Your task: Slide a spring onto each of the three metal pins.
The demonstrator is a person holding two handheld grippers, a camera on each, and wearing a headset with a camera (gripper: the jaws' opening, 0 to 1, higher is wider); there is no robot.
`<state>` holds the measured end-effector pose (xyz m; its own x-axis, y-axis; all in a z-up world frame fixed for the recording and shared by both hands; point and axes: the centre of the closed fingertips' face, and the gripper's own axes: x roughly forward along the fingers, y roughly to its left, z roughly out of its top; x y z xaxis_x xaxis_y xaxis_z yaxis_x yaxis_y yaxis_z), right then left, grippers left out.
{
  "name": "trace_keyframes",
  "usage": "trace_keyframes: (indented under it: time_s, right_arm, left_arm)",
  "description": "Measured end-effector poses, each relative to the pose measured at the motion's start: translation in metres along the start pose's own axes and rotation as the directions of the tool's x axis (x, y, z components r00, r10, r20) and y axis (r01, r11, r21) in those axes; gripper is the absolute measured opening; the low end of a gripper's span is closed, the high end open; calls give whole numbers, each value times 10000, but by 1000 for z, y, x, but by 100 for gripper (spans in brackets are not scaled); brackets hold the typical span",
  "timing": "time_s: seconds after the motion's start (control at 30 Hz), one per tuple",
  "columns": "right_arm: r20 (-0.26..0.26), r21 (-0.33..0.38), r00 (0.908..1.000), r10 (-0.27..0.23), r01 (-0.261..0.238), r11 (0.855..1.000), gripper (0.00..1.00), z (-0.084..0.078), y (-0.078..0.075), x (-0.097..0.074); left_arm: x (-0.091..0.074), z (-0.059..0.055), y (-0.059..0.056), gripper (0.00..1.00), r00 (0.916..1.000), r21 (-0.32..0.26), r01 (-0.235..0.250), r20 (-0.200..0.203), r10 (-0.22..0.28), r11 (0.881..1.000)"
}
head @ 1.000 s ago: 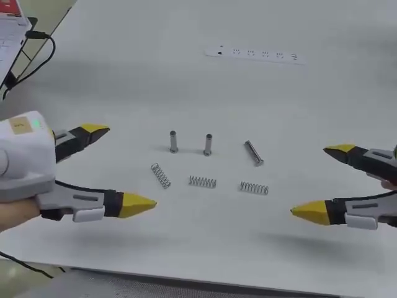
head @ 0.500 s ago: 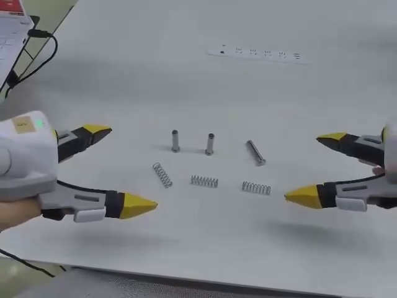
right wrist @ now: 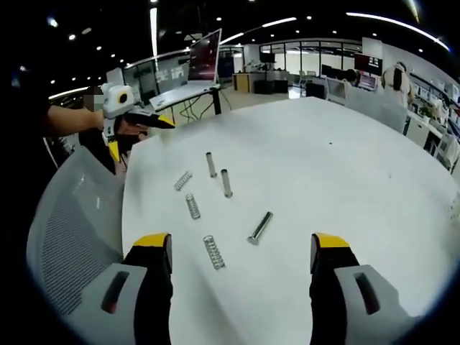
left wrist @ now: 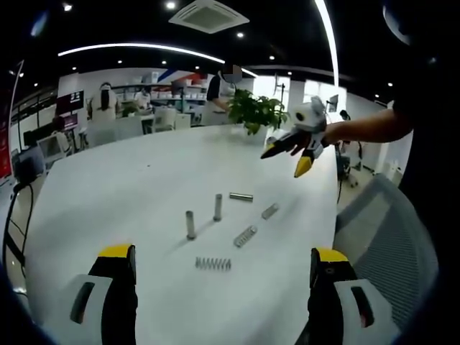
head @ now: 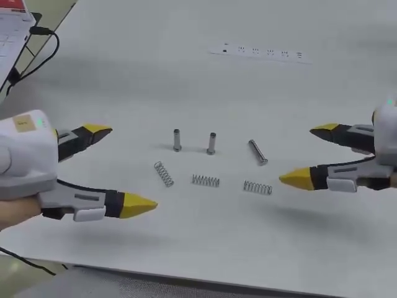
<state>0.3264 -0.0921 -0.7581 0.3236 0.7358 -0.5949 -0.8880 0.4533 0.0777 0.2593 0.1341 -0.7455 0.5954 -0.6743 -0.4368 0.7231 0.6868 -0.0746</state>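
Note:
Two metal pins stand upright on the white table: the left pin [head: 177, 140] and the middle pin [head: 212, 143]. A third pin [head: 257, 152] lies on its side to their right. Three springs lie flat in front of them: the left spring [head: 164, 174], the middle spring [head: 205, 180] and the right spring [head: 257, 187]. My left gripper [head: 124, 166] hovers open at the left, apart from the springs. My right gripper [head: 307, 155] is open at the right, its lower tip close to the right spring. The right gripper view has the lying pin [right wrist: 259, 227] and the right spring [right wrist: 213, 252] between its tips.
A white power strip [head: 260, 53] lies at the far side of the table. A black cable [head: 37, 53] and a laptop edge sit at the far left. The table's front edge [head: 186, 279] runs close below the grippers. Office chairs stand beside the table.
My right gripper has moved left and a little up, toward the right spring and the lying pin. The left gripper has held its place. Pins and springs have not moved.

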Motion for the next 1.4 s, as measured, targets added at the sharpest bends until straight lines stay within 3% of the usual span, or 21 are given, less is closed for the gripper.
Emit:
trace_keyframes:
  time_s: [0.93,1.4]
  right_arm:
    - [-819,251,9963,275,-255,9994,65,5,-9,40]
    - [-1789,344,9832,351,-294,9990,50,-4,-16,63]
  left_arm:
    - [-12,-8,9,97,9998,-96,-127,-137,125,9999]
    - [-14,-15,9,96,9997,-210,-138,-224,133,9997]
